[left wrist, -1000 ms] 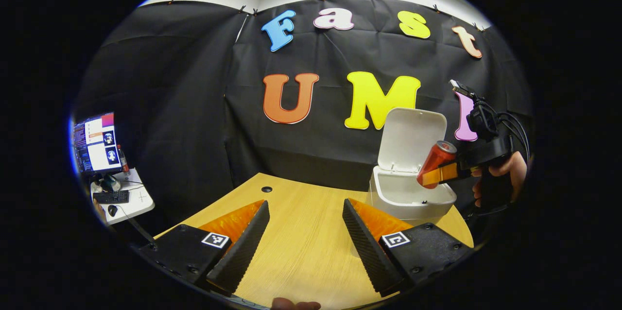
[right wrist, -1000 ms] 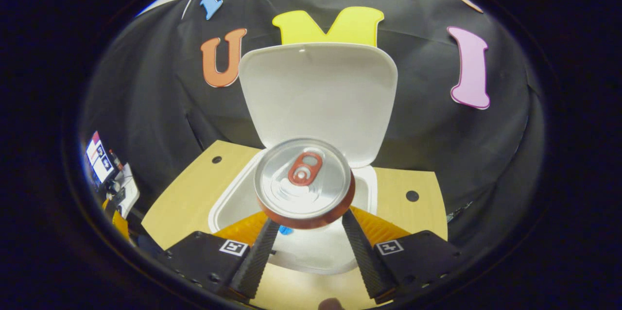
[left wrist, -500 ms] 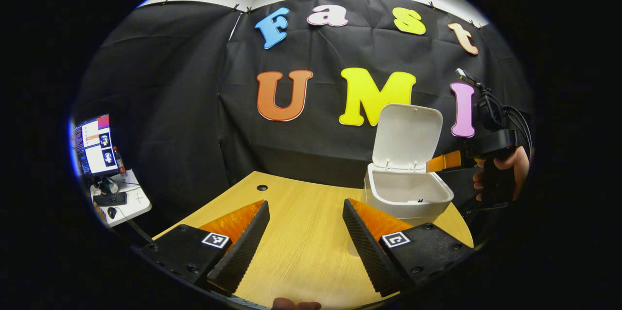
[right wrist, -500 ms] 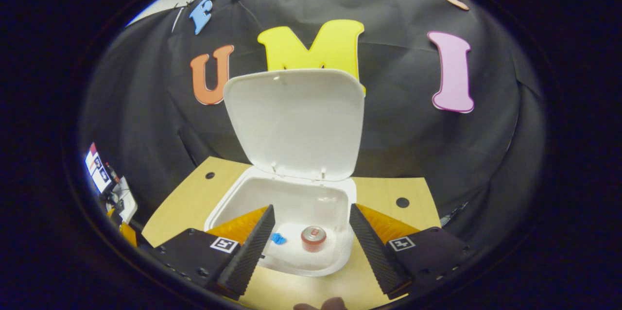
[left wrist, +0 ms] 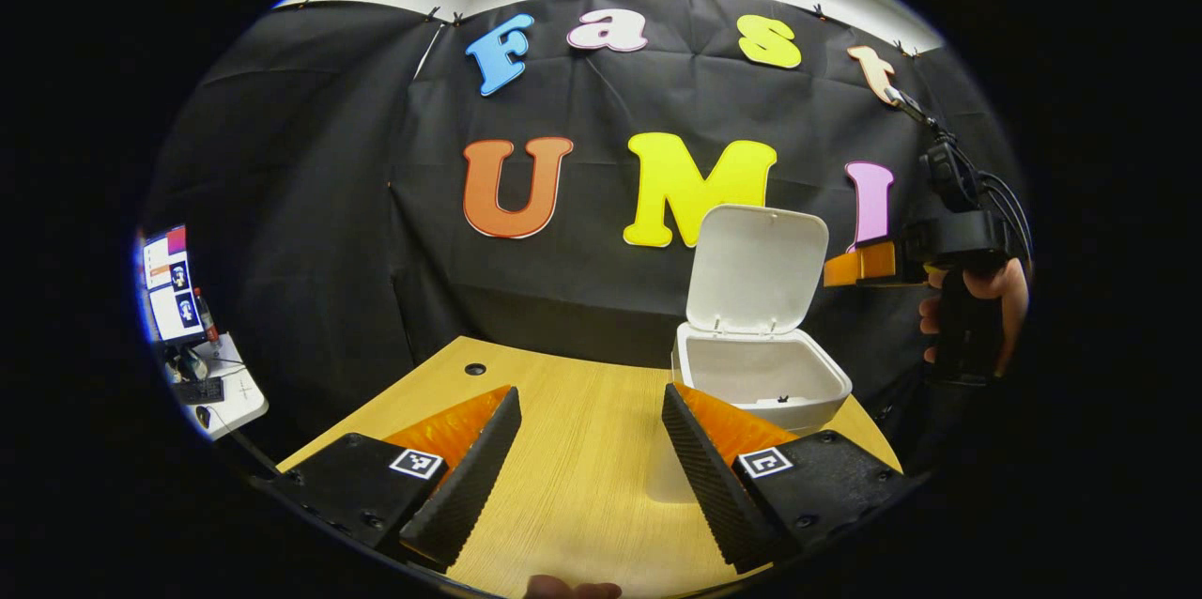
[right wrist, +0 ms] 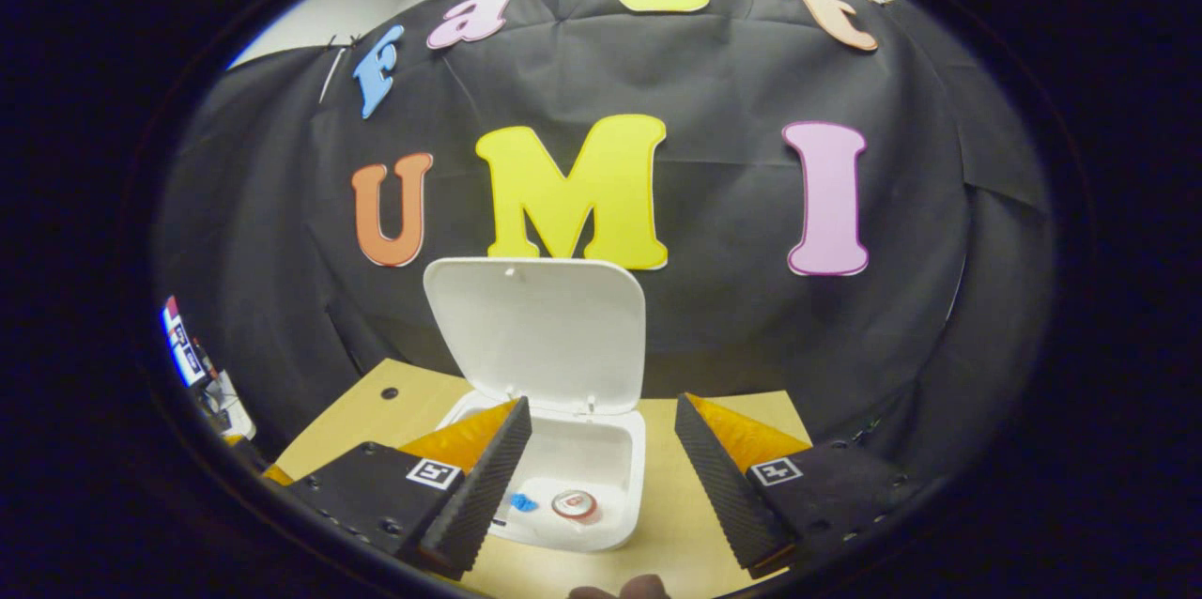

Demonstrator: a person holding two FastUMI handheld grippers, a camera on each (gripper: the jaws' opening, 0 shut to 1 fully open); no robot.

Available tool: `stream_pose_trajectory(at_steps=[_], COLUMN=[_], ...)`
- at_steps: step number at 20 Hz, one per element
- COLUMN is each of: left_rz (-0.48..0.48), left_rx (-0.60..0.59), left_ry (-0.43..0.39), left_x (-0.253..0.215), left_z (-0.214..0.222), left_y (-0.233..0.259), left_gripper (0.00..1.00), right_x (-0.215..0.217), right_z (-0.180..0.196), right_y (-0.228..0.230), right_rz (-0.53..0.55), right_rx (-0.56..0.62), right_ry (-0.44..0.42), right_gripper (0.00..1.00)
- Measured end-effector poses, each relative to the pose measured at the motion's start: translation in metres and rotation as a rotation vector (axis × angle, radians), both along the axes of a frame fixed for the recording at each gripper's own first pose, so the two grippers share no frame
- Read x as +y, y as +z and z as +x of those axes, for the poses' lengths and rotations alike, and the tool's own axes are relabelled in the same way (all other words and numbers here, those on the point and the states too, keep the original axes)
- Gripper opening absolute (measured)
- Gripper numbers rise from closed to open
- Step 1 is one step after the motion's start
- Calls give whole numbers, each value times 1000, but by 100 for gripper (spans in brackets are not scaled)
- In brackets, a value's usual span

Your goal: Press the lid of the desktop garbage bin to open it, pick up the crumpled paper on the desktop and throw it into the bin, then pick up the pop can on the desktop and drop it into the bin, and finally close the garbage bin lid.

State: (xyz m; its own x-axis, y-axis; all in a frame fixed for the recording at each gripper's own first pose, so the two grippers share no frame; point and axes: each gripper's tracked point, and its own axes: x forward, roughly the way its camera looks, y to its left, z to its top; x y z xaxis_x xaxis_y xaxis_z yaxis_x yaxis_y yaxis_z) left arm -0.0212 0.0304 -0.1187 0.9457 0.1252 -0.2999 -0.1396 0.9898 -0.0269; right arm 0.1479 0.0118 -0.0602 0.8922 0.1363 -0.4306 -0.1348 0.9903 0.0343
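The pop can (right wrist: 574, 505) lies at the bottom of the white garbage bin (right wrist: 627, 486), top end up, beside a small blue scrap (right wrist: 522, 502), and the bin's lid (right wrist: 537, 333) stands open and upright against the black cloth wall. The right gripper (right wrist: 601, 472) hangs above the bin with its fingers apart and nothing between them; in the left gripper view it is held by a hand (left wrist: 977, 313) just right of the lid. The left gripper (left wrist: 590, 463) hovers low over the wooden desktop (left wrist: 582, 449), fingers spread wide and empty, the bin (left wrist: 761, 378) just ahead to its right.
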Motion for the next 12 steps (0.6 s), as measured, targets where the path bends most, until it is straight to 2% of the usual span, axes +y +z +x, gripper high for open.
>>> stream_pose_trajectory(at_steps=[4, 12], left_rz=[3, 7], left_rx=[-19, -68], left_ry=[-17, -11], left_x=[1, 13], left_z=[-1, 1], left_y=[6, 16], left_gripper=[98, 98], right_x=[5, 37], right_z=[4, 29], right_y=[29, 102], right_rz=[1, 0], right_rx=[-40, -189], right_ry=[-28, -23], right_gripper=[93, 98])
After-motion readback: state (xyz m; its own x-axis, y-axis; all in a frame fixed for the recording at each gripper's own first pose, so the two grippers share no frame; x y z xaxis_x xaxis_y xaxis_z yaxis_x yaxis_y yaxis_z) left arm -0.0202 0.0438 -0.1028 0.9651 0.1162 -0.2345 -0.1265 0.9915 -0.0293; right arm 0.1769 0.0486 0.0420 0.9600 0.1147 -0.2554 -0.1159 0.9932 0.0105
